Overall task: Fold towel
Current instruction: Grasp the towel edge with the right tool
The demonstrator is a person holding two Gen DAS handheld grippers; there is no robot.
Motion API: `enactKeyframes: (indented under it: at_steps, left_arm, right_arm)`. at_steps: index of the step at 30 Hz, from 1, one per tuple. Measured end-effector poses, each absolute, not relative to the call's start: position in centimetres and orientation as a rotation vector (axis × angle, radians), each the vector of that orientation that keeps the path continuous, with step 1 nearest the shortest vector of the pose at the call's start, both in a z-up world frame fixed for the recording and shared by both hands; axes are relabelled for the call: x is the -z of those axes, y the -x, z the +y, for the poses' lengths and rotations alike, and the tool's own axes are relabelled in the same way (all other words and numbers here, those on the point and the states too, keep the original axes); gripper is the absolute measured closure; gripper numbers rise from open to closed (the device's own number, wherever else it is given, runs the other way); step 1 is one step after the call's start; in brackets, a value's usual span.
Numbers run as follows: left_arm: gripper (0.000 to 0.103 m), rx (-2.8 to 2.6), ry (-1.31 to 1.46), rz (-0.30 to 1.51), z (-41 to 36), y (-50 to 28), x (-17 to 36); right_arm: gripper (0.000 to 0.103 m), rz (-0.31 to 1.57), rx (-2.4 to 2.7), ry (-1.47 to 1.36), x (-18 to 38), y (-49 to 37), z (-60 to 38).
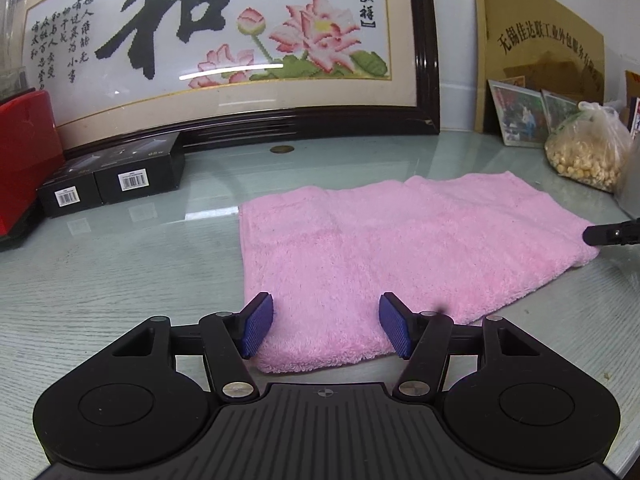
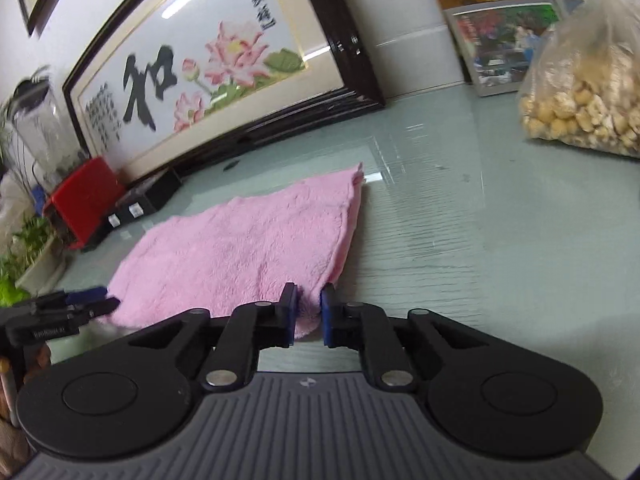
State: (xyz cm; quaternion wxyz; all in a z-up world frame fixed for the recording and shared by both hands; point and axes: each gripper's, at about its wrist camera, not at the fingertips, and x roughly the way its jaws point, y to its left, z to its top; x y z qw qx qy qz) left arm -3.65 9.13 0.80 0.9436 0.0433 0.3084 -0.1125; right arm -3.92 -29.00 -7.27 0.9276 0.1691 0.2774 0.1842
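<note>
A pink fluffy towel (image 1: 392, 248) lies flat on the glass table top (image 1: 120, 280), folded into a rectangle. My left gripper (image 1: 326, 330) is open, its blue pads straddling the towel's near left corner. In the right wrist view the towel (image 2: 240, 252) stretches away to the left. My right gripper (image 2: 309, 314) has its jaws nearly closed around the towel's near right corner, with a narrow gap where pink fabric sits between the pads. The right gripper's tip (image 1: 608, 234) shows at the towel's right edge in the left view. The left gripper (image 2: 76, 308) shows at the far left in the right view.
A large framed embroidery (image 1: 224, 52) leans on the wall behind. Two black boxes (image 1: 112, 180) and a red box (image 1: 24, 160) stand at the left. A plastic bag of nuts (image 1: 588, 148), photo frames (image 1: 520, 112) and a gold plaque (image 1: 536, 40) stand at the right. A blender and plants (image 2: 36, 200) are far left.
</note>
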Motion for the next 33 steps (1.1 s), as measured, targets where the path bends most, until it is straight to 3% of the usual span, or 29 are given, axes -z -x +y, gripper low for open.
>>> enactKeyframes:
  at_steps: [8, 17, 21, 29, 33]
  left_arm:
    - [0.040, 0.205, -0.101, 0.634, 8.7, 3.8, -0.8]
    - [0.040, 0.243, -0.011, 0.624, 10.2, 3.8, -1.3]
    - [0.033, 0.222, -0.009, 0.573, 10.5, 3.7, -2.0]
    - [0.030, 0.222, 0.004, 0.578, 11.1, 1.9, -1.9]
    - [0.028, 0.246, 0.035, 0.618, 11.3, 1.3, -1.3]
  right_arm:
    - [0.100, 0.557, -0.314, -0.354, 7.5, 4.9, -30.7]
    - [0.092, 0.572, -0.314, -0.462, 7.7, 4.9, -32.7]
    - [0.091, 0.600, -0.362, -0.500, 8.0, 4.5, -32.2]
    - [0.069, 0.619, -0.395, -0.521, 8.0, 4.2, -30.9]
    - [0.064, 0.627, -0.407, -0.527, 8.0, 3.9, -30.2]
